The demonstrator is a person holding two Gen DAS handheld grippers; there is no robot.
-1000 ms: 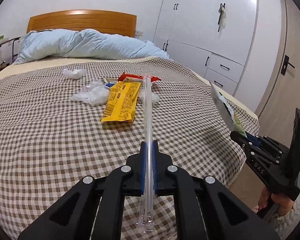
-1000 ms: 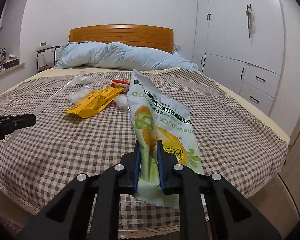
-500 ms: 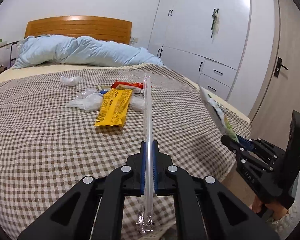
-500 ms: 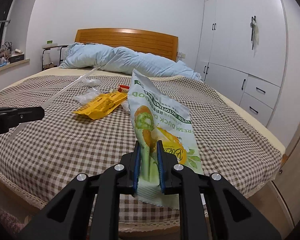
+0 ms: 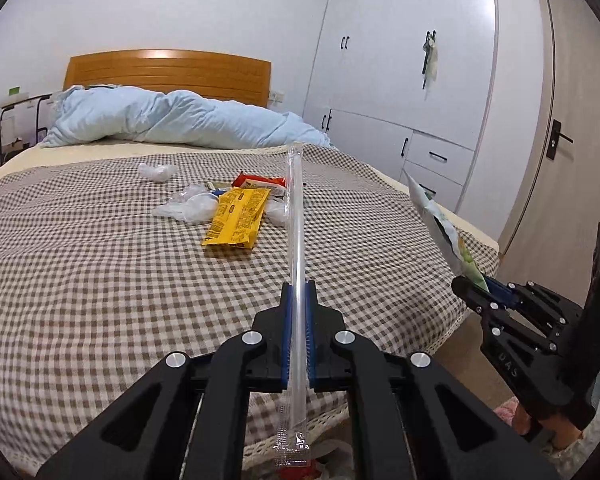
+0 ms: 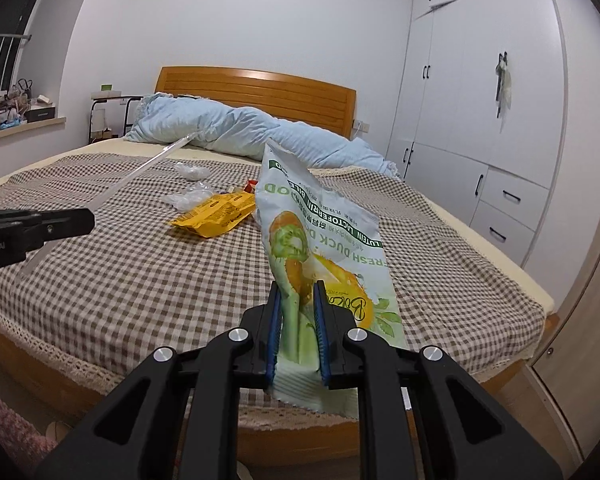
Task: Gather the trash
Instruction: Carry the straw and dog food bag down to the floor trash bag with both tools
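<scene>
My left gripper [image 5: 298,292] is shut on a long clear plastic straw wrapper [image 5: 294,216] that sticks out ahead and hangs behind the pads. My right gripper [image 6: 297,292] is shut on a pale green snack bag [image 6: 320,236] that stands up from the pads. Both are held off the near edge of the bed. In the left wrist view the right gripper [image 5: 466,286] shows at the right with the snack bag [image 5: 440,224]. On the checked bedspread [image 5: 100,264] lie a yellow wrapper [image 5: 238,218], a red wrapper [image 5: 260,181] and crumpled white tissues [image 5: 188,208].
A light blue duvet [image 5: 172,120] is bunched against the wooden headboard [image 5: 168,70]. White wardrobes and drawers [image 5: 412,80] line the right wall, beside a door [image 5: 572,120]. A bedside rack [image 6: 108,116] and a cluttered sill [image 6: 16,108] stand at the left.
Both grippers have drawn back from the bed with their trash still held; the bed's near edge and the floor now show below them.
</scene>
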